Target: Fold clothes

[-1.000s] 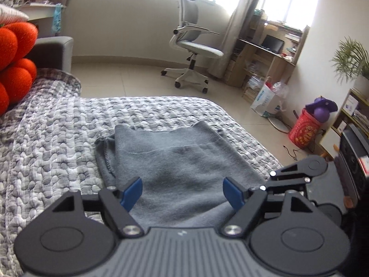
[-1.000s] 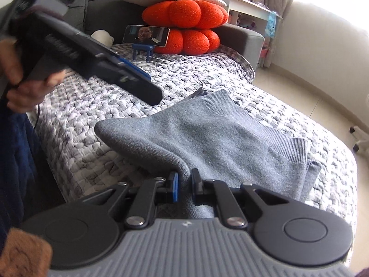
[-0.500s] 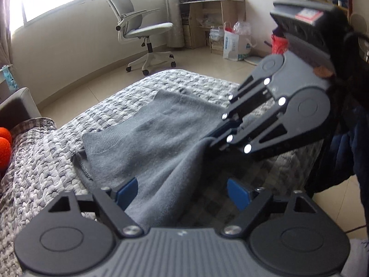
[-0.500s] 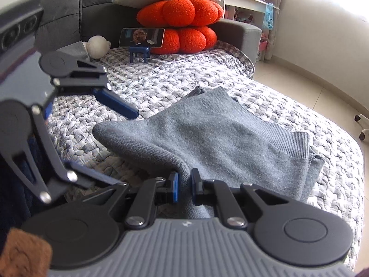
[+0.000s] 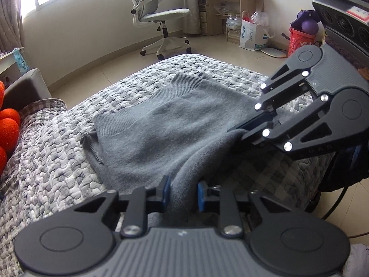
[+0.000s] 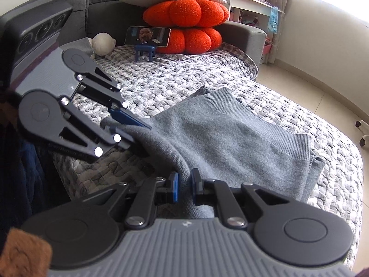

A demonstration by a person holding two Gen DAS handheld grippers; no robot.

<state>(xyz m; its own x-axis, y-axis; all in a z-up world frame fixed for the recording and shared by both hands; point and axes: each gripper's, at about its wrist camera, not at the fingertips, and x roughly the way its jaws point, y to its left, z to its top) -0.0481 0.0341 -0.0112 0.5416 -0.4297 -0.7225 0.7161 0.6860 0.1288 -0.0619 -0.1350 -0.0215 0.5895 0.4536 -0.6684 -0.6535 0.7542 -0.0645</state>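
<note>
Left wrist view: left gripper (image 5: pixel 183 192) closed on near edge of soft grey knitted sweater (image 5: pixel 161 127) lying on grey pebble-quilted bed cover (image 5: pixel 46 173) — right gripper (image 5: pixel 239 132) pinched on same edge further along; best lifted level, both together. Right wrist view: right gripper (image 6: pixel 184 188) clamped tight on cloth — ribbed hem doubled at far corner, unseen from left.

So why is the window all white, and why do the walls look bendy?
Right wrist view: daylight overexposes the window, washing it white. Left wrist view: the fisheye lens curves the wall and floor edge; the grey sweater in the middle stays sharp, evenly lit, with only soft shadows.
</note>
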